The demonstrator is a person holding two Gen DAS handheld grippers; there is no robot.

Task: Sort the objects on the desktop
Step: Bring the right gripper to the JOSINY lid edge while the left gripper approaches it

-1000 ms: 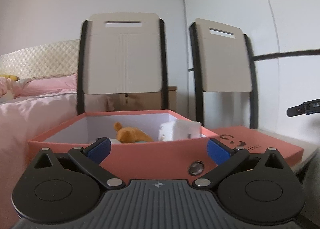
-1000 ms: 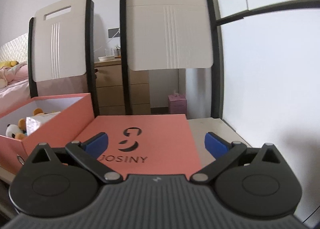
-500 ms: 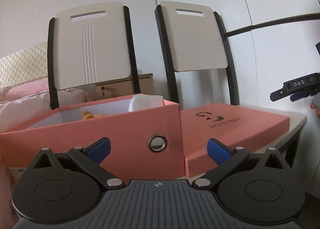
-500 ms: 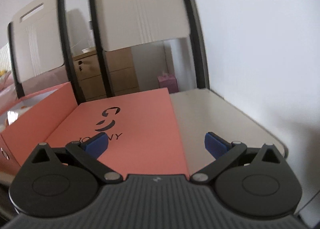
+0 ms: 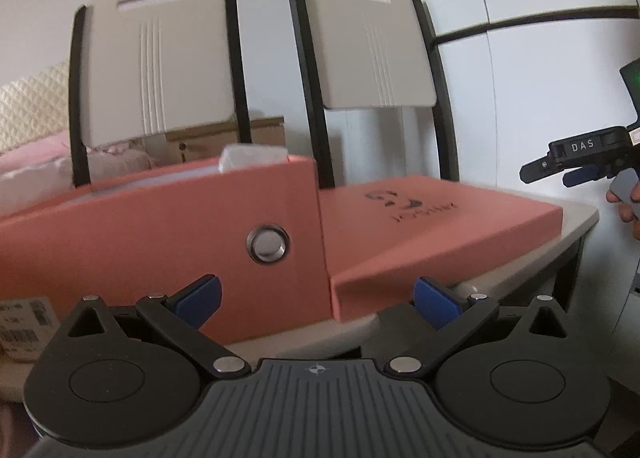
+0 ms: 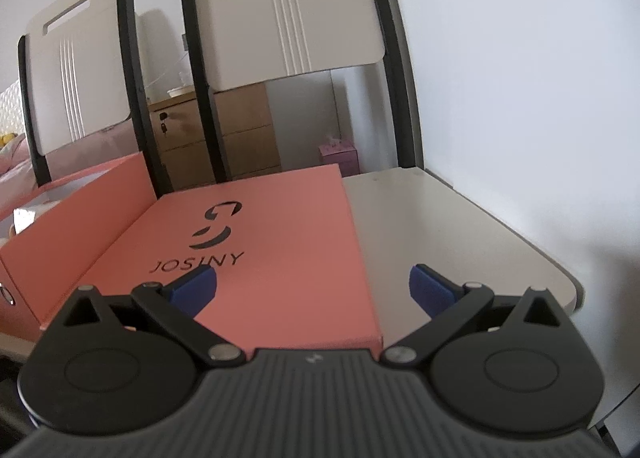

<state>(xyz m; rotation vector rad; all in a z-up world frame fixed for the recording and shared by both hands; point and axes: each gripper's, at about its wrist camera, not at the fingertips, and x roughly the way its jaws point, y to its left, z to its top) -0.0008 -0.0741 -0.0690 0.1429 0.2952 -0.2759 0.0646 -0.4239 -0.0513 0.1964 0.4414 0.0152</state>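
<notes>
A salmon-pink open box (image 5: 160, 226) with a metal eyelet stands on the table; a white packet (image 5: 254, 156) pokes above its rim. Its flat lid (image 5: 440, 218), printed JOSINY, lies to the right of it. My left gripper (image 5: 316, 298) is open and empty, low in front of the box's near corner. My right gripper (image 6: 312, 290) is open and empty over the lid's (image 6: 272, 250) near right edge. The right gripper (image 5: 576, 170), held by a hand, also shows at the far right of the left wrist view.
Two cream chairs (image 5: 160, 58) (image 5: 376, 46) with black frames stand behind the white table (image 6: 440, 234). A wooden drawer cabinet (image 6: 224, 138) and a small pink box (image 6: 340, 154) sit beyond. A bed with pink bedding (image 5: 24, 170) lies left. A labelled item (image 5: 24, 322) lies at lower left.
The left gripper has dropped lower and swung right, from looking into the box to facing its outer corner. The right gripper has risen and tilted down over the lid. Both stay open.
</notes>
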